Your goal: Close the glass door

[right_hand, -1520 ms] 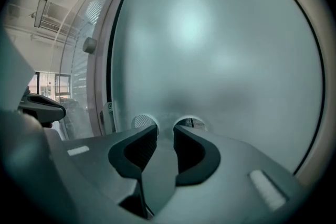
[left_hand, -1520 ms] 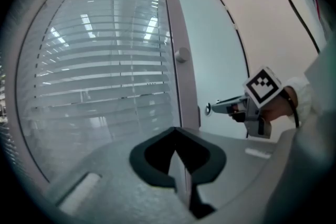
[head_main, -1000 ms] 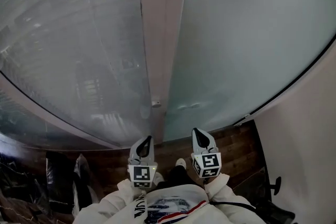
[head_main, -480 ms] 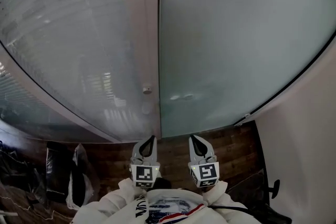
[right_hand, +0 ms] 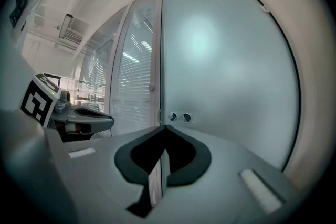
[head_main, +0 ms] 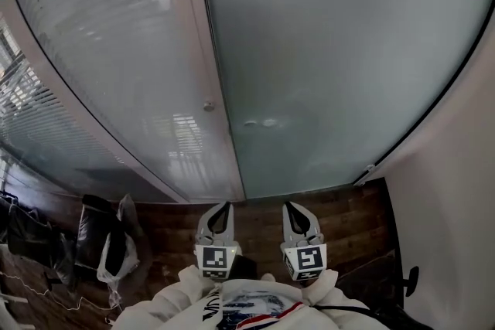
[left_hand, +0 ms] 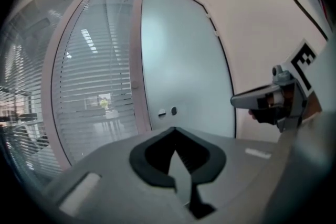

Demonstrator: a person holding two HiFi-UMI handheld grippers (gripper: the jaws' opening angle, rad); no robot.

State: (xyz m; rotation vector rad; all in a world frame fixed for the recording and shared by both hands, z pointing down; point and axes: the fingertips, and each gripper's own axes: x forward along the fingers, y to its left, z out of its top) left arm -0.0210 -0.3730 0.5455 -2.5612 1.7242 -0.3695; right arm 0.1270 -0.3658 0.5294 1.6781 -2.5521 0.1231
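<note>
The frosted glass door (head_main: 332,50) fills the upper right of the head view, its left edge lying against the pale frame post (head_main: 203,35). Two round lock holes (head_main: 259,122) sit near that edge. My left gripper (head_main: 222,206) and right gripper (head_main: 291,206) hover side by side over the wooden floor, short of the door and touching nothing. Both are shut and hold nothing. In the left gripper view the door (left_hand: 178,60) stands ahead, with the right gripper (left_hand: 236,101) at the right. The right gripper view shows the door (right_hand: 226,60) and the left gripper (right_hand: 107,122).
A fixed glass panel with blinds (head_main: 100,50) adjoins the frame post on the left. Dark bags and a white plastic bag (head_main: 116,251) lie on the wooden floor (head_main: 348,220) at lower left. A white wall (head_main: 456,189) runs along the right.
Both grippers have drawn back from the door, and more floor shows in front of them. The door's edge now lies closer along the frame post. The jaws have stayed shut.
</note>
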